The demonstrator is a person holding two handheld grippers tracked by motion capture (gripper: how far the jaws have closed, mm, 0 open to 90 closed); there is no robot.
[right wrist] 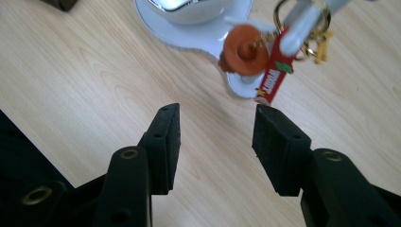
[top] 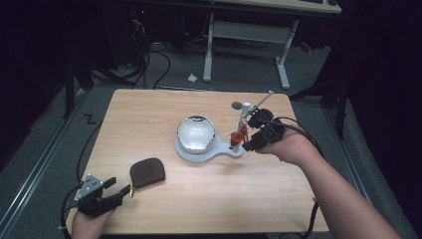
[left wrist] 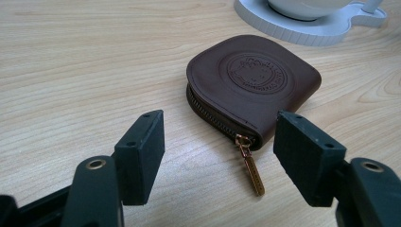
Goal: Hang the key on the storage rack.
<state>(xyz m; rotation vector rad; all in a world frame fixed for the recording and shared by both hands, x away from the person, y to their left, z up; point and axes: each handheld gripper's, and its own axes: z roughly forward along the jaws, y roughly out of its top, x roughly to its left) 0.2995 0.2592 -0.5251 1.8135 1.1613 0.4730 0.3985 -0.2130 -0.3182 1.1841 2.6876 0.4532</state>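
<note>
Hovering over a wooden table [top: 209, 204], the right gripper [top: 247, 139] points its jaws, standing apart with nothing between them, at a bunch of keys [right wrist: 316, 41] hanging on a white stand [top: 209, 149]. A red tag [right wrist: 274, 75] and an orange disc [right wrist: 245, 50] dangle just beyond the jaw tips in the right gripper view, the tag's lower end close above the right-hand jaw, untouched. The stand's flat base carries a shiny white dome [top: 196, 132], farther ahead of the jaws.

Near the table's front edge, the left gripper [top: 118, 186] rests with its jaws wide apart and empty. A brown zip pouch [left wrist: 253, 85] lies flat just ahead of them, its brass zip pull [left wrist: 250, 168] reaching into the gap between the two tips, nearer the right-hand one, touching neither.
</note>
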